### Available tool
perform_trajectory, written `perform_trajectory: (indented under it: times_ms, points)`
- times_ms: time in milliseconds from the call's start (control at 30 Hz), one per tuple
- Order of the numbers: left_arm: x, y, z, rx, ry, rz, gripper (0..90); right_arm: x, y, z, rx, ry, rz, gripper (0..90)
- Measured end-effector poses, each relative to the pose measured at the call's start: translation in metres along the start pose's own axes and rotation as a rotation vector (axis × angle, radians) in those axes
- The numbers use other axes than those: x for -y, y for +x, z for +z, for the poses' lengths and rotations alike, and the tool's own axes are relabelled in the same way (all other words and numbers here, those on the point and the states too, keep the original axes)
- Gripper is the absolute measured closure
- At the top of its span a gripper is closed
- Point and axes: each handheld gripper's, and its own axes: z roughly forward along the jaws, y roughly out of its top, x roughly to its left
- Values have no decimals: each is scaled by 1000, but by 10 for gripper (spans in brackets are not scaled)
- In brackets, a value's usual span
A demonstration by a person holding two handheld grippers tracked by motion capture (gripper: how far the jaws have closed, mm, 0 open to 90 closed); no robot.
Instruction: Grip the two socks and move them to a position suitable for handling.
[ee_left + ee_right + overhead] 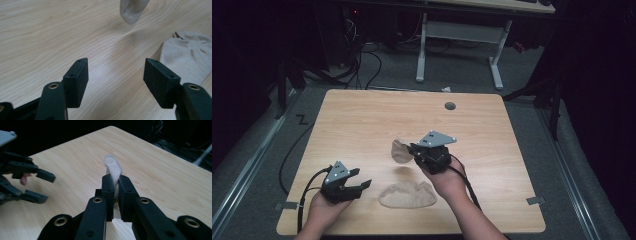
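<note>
The right claw (411, 151) is pinching a beige sock (401, 151), its jaws pressed together on the cloth. In the high view the sock hangs off the tabletop (362, 120), bunched just left of the claw, with its shadow on the wood below. In the right gripper view the sock (113, 168) sticks up from between the two black jaws, folded over at the top.

A second beige sock (407, 195) lies flat on the tabletop near the front edge — between the two hands and below the lifted one. In the left gripper view this sock (190, 56) lies beside the right-hand jaw, its ribbed cuff turned away, and the tip of the lifted sock (132, 11) dangles in at the top.

The left claw (362, 178) is spread wide with nothing between its jaws — bare wood shows in the gap. It sits low over the tabletop at the front left, pointing toward the flat sock, close to it but not touching.
</note>
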Motion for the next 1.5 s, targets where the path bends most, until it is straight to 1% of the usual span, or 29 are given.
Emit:
perform_trajectory:
  times_ms: [133,300,433,500,633,767,900,1033,1067,1200,1367,1500]
  points:
    - [0,0,0,-4,-1,1,372,-3,15,9,-39,-4,-14,844]
    - [0,0,0,-8,0,3,372,-4,31,23,-88,-6,-12,844]
    - [0,0,0,-8,-1,3,372,1,40,34,-111,10,-7,843]
    - [0,0,0,-9,0,6,373,5,40,39,-105,19,3,843]
    - [0,0,0,-8,0,7,373,14,31,47,-88,32,64,842]
    - [0,0,0,-7,2,8,373,25,15,51,-53,49,112,840]
    - [1,0,1,-8,5,7,373,36,-1,54,-32,67,161,838]
    - [1,0,1,-8,10,9,373,49,-15,55,-7,90,197,834]
    - [1,0,2,-9,8,9,372,52,-18,55,0,95,217,832]
    - [1,-1,2,-9,11,8,372,66,-30,56,27,119,237,817]
    - [1,-1,2,-9,15,7,372,83,-45,54,64,140,276,800]
    - [1,-1,3,-9,16,7,373,91,-53,50,92,151,289,764]
